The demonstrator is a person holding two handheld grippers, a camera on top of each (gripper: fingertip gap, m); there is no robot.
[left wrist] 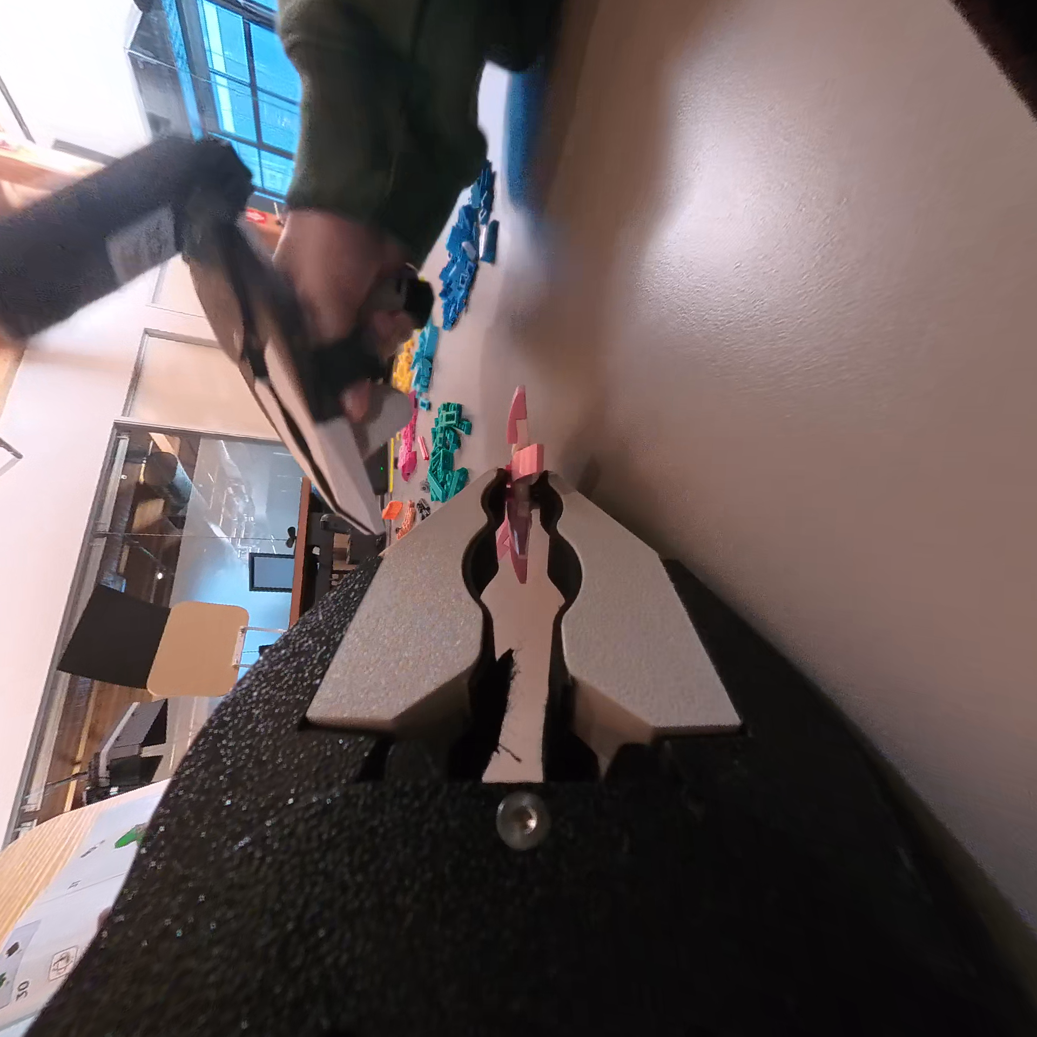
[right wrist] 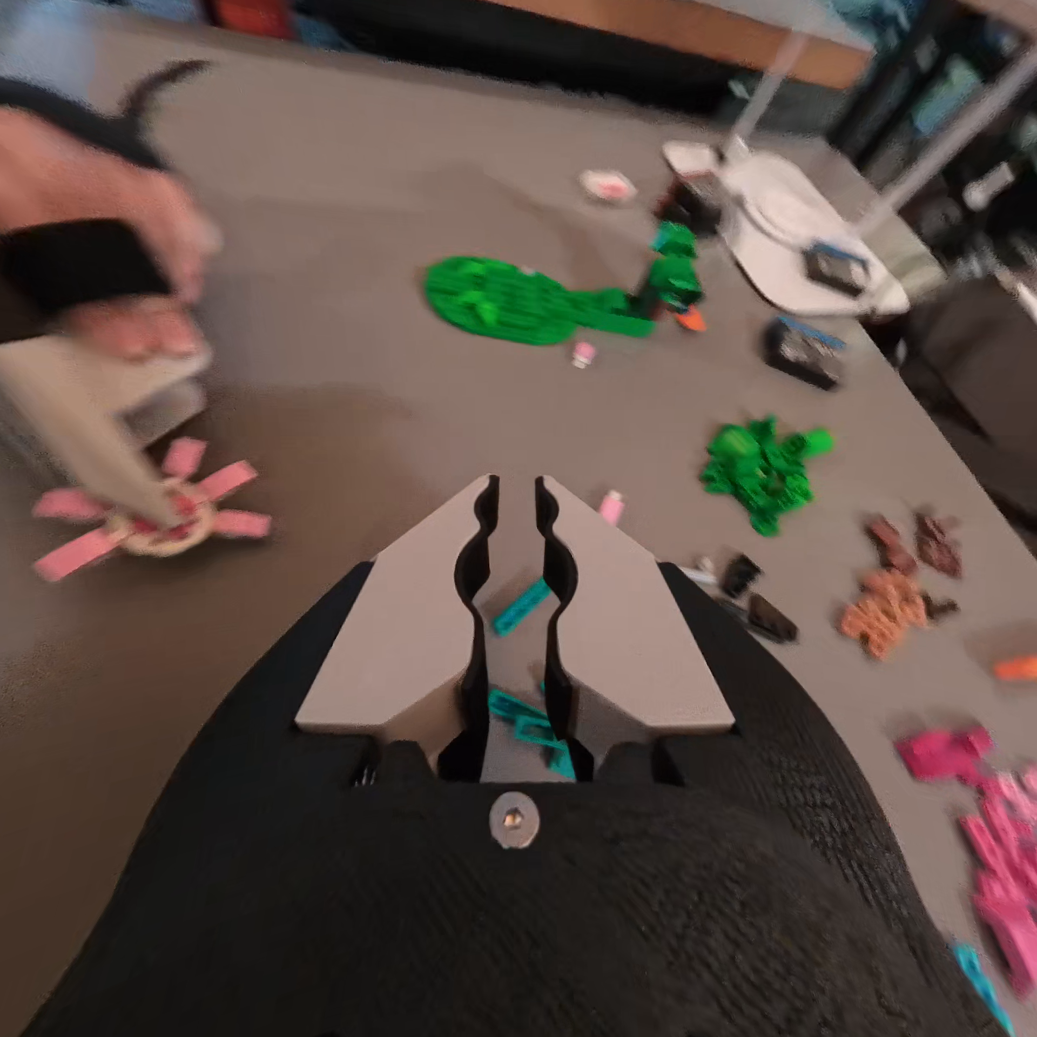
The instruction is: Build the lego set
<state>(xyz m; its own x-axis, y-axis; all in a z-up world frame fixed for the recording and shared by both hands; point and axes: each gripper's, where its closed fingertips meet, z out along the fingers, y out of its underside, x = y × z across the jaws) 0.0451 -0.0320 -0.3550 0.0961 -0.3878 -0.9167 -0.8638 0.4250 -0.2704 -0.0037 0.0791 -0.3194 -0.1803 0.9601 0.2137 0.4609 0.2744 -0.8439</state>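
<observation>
Right tool (right wrist: 516, 485) slightly spread, empty, over grey table (right wrist: 336, 224); left tool (left wrist: 522, 477) pinches pink flower (left wrist: 519, 527).

L tool (left wrist: 523, 477) clamped, R tool (right wrist: 516, 487) slightly parted.

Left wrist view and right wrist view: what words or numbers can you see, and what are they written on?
White paper instruction booklet, bottom left of the left wrist view: a small printed number beside little pictures; I do not copy writing out.
Blue glowing screen, top of the left wrist view: writing too blurred to read.
Right wrist view: nothing readable; everything is blurred.
</observation>
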